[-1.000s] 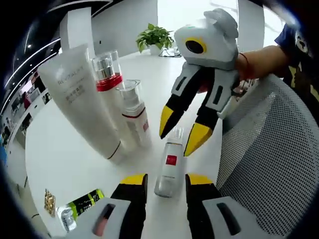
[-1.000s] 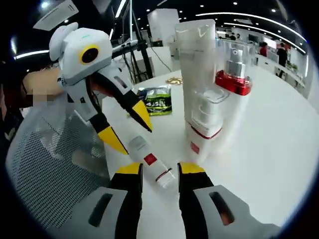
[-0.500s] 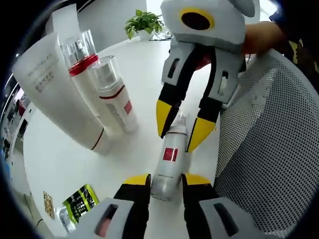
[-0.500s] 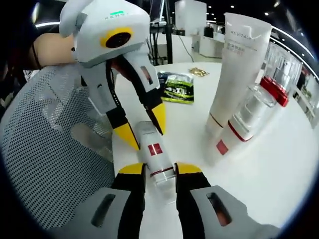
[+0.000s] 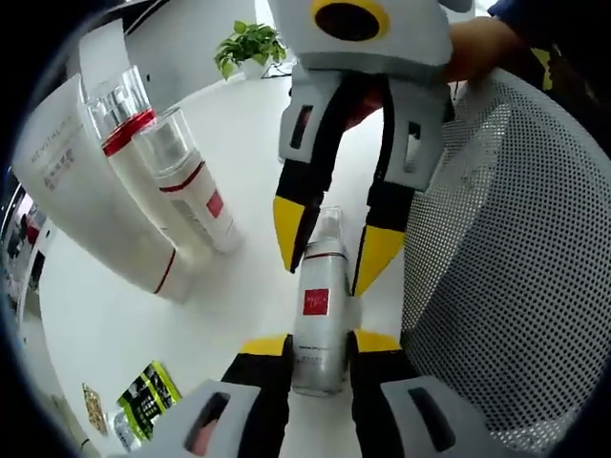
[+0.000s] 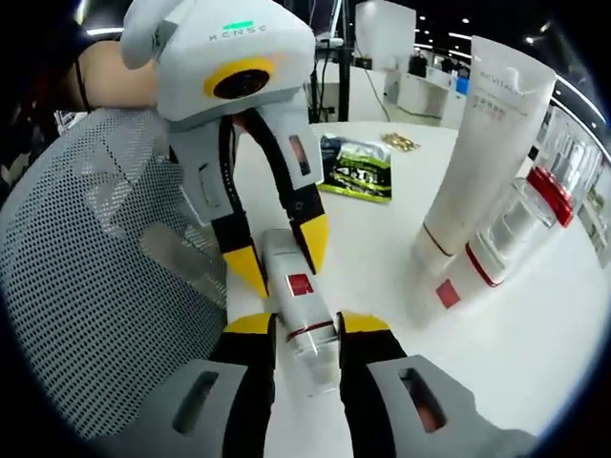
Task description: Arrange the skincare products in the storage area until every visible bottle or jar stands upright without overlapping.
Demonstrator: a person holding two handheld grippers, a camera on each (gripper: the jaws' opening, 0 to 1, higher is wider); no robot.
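Note:
A small clear bottle (image 5: 318, 307) with a red square label lies on its side on the white table (image 5: 248, 134). My left gripper (image 5: 318, 345) is shut on its base end. My right gripper (image 5: 331, 243) comes in from the top, and its yellow tips straddle the cap end with slight gaps. In the right gripper view the same bottle (image 6: 296, 296) runs from my right gripper (image 6: 305, 324), open around the clear cap, up to the left gripper (image 6: 280, 256). A white tube (image 5: 95, 210), a red-collared bottle (image 5: 129, 143) and a pump bottle (image 5: 191, 186) stand upright together.
A grey mesh chair back (image 5: 496, 248) presses close beside the lying bottle, also the chair (image 6: 86, 277). A green sachet (image 6: 358, 172) and a small gold item (image 6: 401, 143) lie behind it. The standing tube (image 6: 482, 162) and bottles (image 6: 477, 262) are off to one side. A person's hand (image 5: 477, 48) holds the right gripper.
Both grippers have closed in along the lying bottle from opposite ends. The left jaws narrowed onto its base; the right tips came down around its cap.

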